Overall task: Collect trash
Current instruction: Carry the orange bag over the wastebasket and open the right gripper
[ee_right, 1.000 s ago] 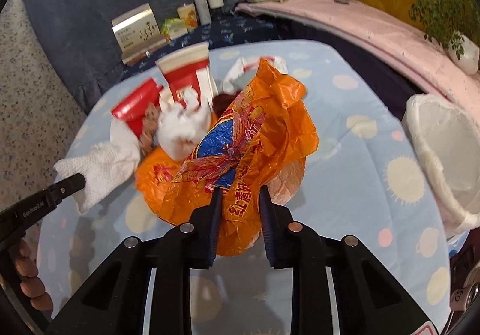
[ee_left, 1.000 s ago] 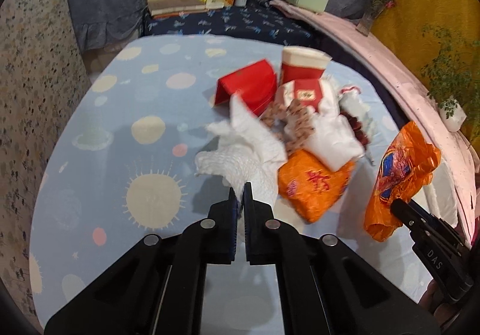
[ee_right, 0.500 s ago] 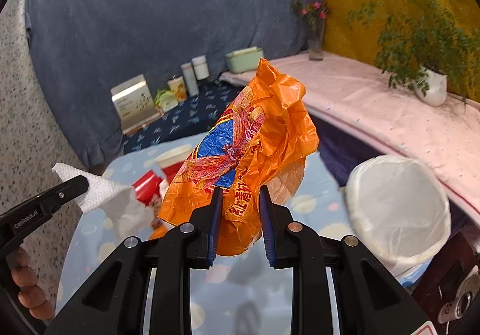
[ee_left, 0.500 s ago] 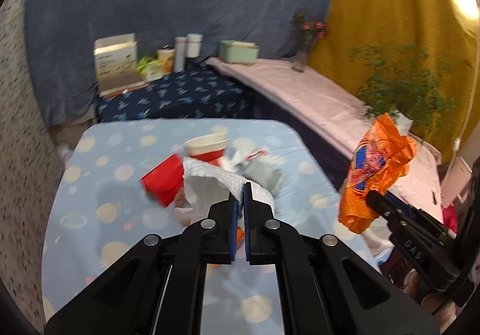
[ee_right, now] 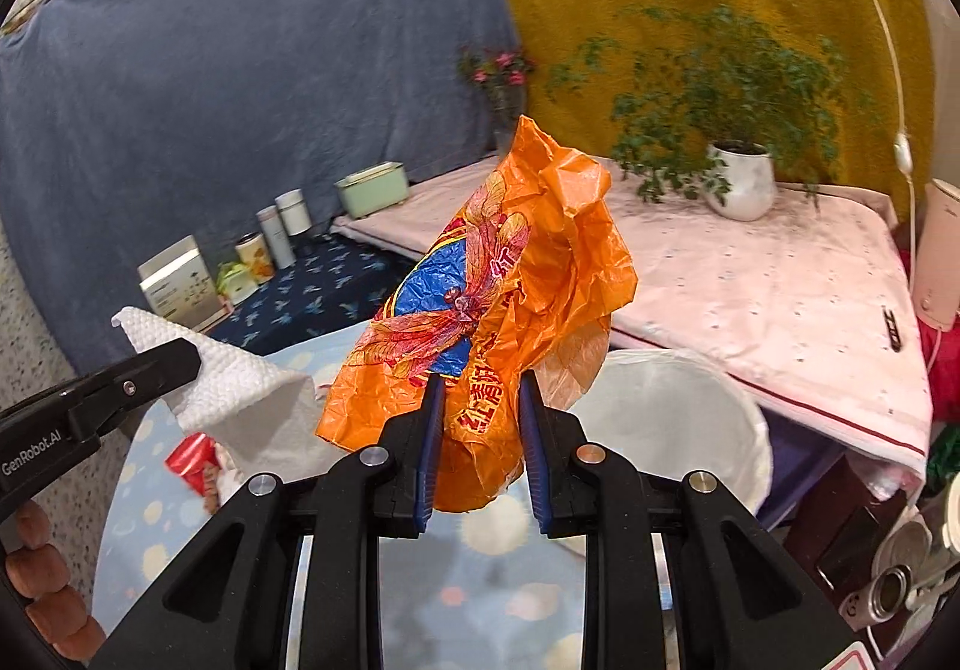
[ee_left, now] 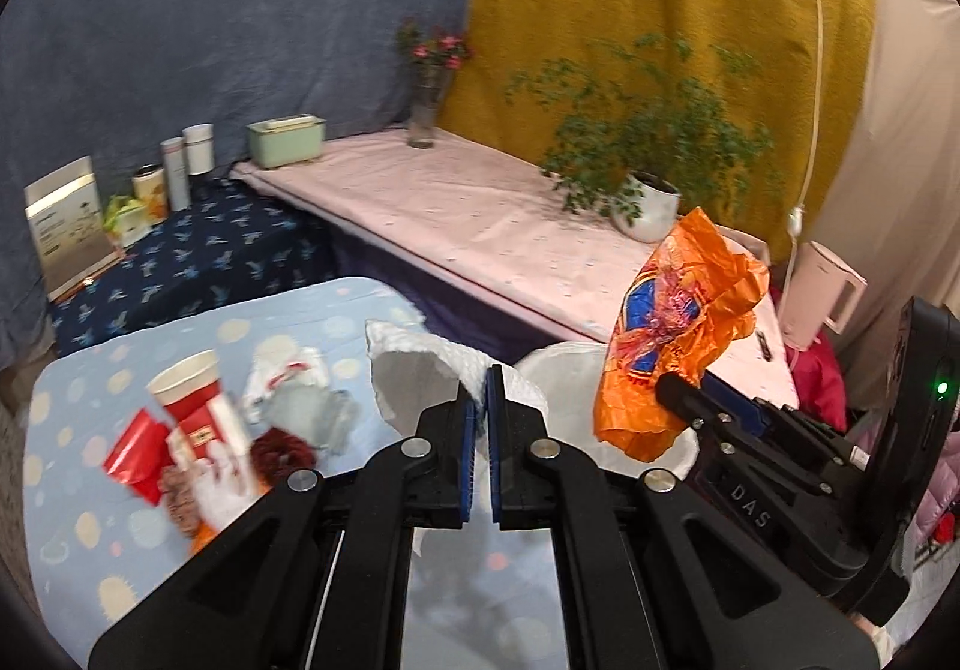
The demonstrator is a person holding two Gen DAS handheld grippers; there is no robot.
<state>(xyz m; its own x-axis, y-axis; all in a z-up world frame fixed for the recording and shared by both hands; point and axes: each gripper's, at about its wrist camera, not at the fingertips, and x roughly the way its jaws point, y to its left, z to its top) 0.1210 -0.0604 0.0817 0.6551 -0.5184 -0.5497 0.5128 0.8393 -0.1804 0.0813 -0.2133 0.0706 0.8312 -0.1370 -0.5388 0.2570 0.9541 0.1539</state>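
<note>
My left gripper (ee_left: 478, 388) is shut on a white paper towel (ee_left: 420, 376) and holds it in the air above the table's right edge; it also shows in the right wrist view (ee_right: 234, 394). My right gripper (ee_right: 480, 394) is shut on a crumpled orange plastic bag (ee_right: 516, 274), also seen in the left wrist view (ee_left: 678, 334). A white-lined trash bin (ee_right: 666, 412) stands beside the table, just beyond and below both held items. More trash lies on the table: a red paper cup (ee_left: 186, 388), a red carton (ee_left: 135, 454) and white wrappers (ee_left: 288, 376).
The table has a light blue dotted cloth (ee_left: 78, 520). A pink-covered bench (ee_left: 480, 226) carries a potted plant (ee_left: 648, 190), a vase (ee_left: 426, 112) and a green box (ee_left: 288, 139). A pink kettle (ee_left: 822, 298) stands at the right. Boxes and tins (ee_left: 168, 178) sit on a dark blue cloth.
Both grippers have lifted their items off the table and swung right. The paper towel and the orange bag now hang near the white bin; the trash pile has dropped to the lower left.
</note>
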